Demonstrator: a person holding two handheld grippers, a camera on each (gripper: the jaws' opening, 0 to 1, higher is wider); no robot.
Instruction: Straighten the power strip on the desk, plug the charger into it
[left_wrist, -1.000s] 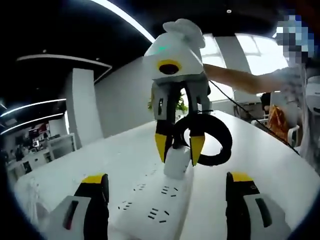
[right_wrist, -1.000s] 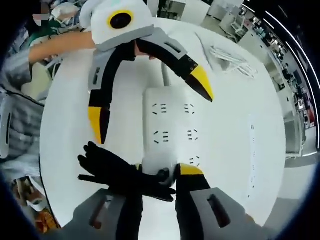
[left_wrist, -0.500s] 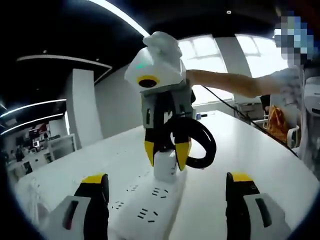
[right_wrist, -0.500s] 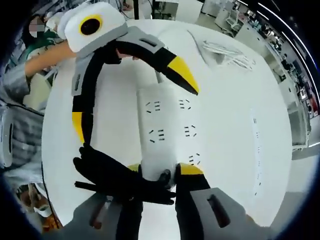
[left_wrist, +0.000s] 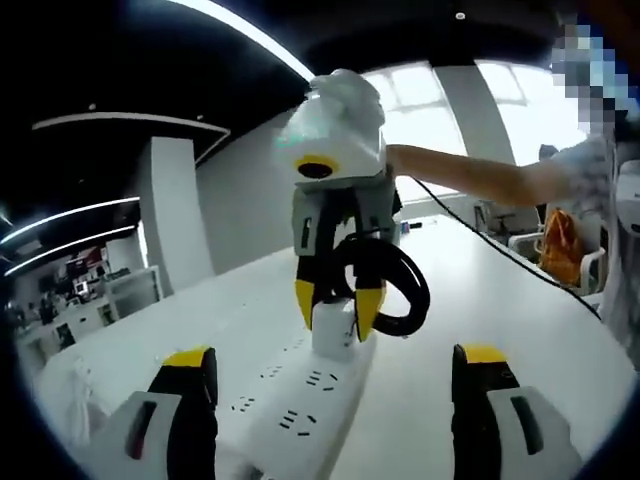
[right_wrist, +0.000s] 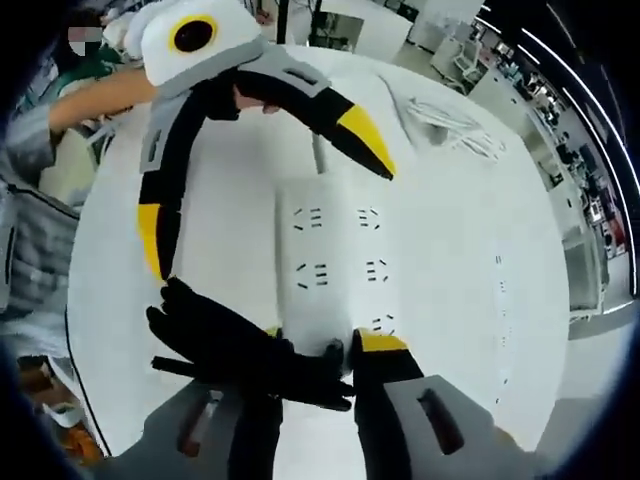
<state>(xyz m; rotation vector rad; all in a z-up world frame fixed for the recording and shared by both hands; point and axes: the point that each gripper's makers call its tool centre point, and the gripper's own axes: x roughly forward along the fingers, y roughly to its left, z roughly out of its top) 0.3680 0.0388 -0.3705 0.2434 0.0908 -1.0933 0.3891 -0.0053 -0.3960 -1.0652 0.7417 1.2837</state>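
Charger (left_wrist: 333, 328) lower on white desk (left_wrist: 520, 320)

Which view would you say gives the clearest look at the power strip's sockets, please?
The right gripper view: it looks down on the power strip, showing two socket columns. The left gripper view sees the strip at a low slant, with the charger at its far end.

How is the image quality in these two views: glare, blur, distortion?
Left gripper view: windows blown out behind the right gripper, dark ceiling, soft focus on the power strip. Right gripper view: even light, sockets crisp, strong fisheye bending the desk edge.
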